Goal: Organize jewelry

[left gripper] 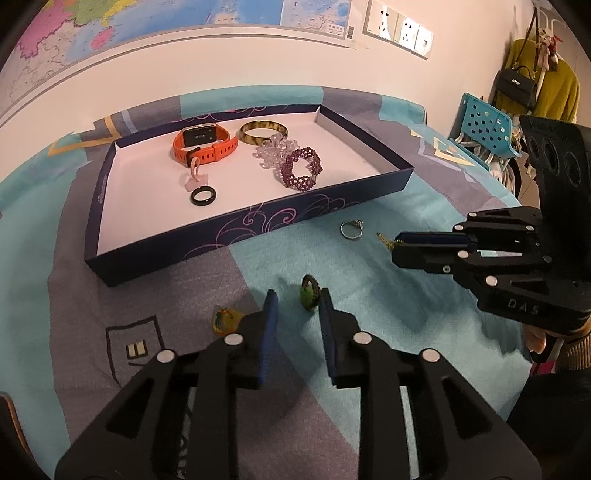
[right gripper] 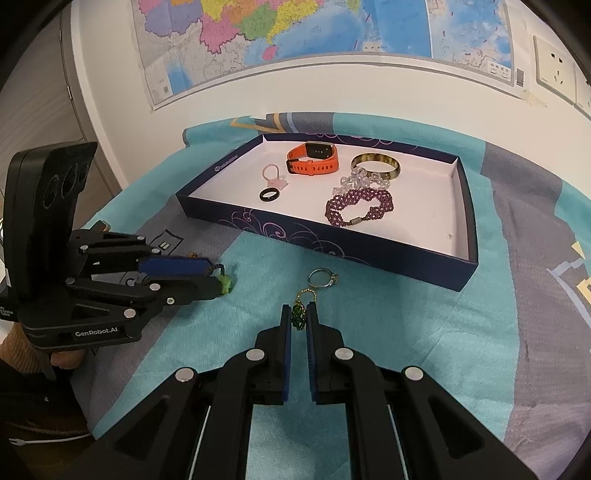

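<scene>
So nearest the cameras you've got both grippers low over the table's teal and grey cloth (right gripper: 424, 332). The left gripper (left gripper: 297, 306) has its jaws parted, and a little green ring (left gripper: 309, 295) stands on edge between them right up against the right-hand pad; can't tell if it's actually pinched. Just left of that gripper a yellow ring (left gripper: 225, 320) lies on the cloth. The right gripper (right gripper: 298, 320) is closed on a small green beaded charm (right gripper: 298, 315), whose gold chain (right gripper: 308, 293) runs forward to a silver ring (right gripper: 322, 277) lying flat. Behind all that is the dark blue tray (right gripper: 332, 247) with swirl print, holding a black ring (right gripper: 269, 194), a pink ring (right gripper: 273, 174), a purple beaded bracelet (right gripper: 356, 206), a clear beaded bracelet (right gripper: 360, 181), an orange watch (right gripper: 314, 158) and a brownish bangle (right gripper: 376, 165). A map (right gripper: 295, 33) hangs on the wall at the back.
</scene>
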